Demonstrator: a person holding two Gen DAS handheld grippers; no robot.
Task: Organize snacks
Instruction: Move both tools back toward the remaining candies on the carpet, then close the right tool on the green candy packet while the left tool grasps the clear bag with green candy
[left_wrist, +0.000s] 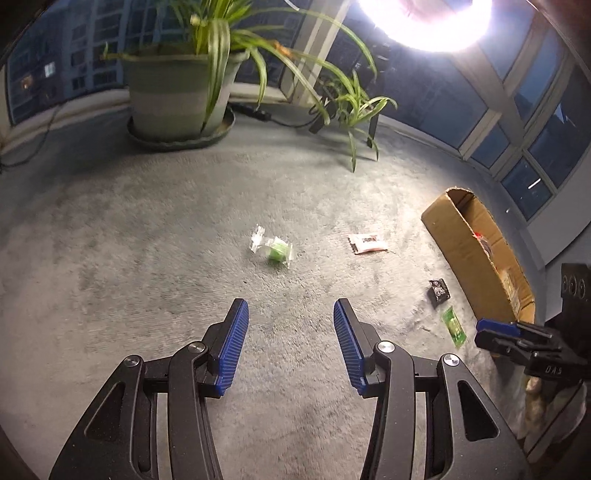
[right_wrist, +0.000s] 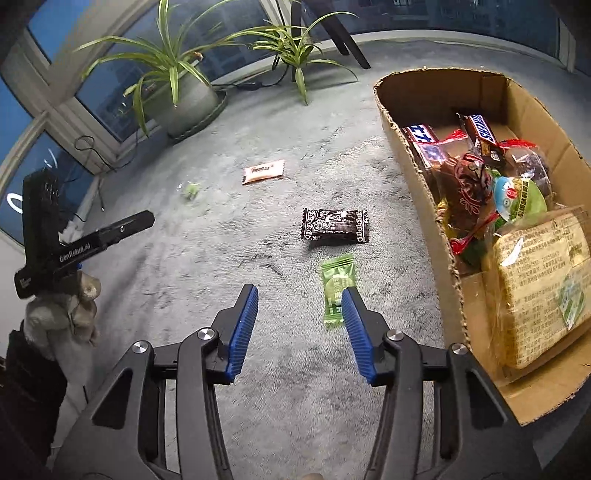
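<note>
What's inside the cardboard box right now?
The box holds two Snickers bars, a brown wrapped snack, a green-lidded cup and a large clear-wrapped pack. They cover whatever lies beneath them.

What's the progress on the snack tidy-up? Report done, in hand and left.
Done: the cardboard box already holds several snacks, chocolate bars among them.
In hand: nothing. The right tongs hang open over the carpet beside the green packet; the left tongs are open too, with the clear green-filled wrapper ahead.
Left: four loose snacks, counting also the dark packet and the orange-white packet.
</note>
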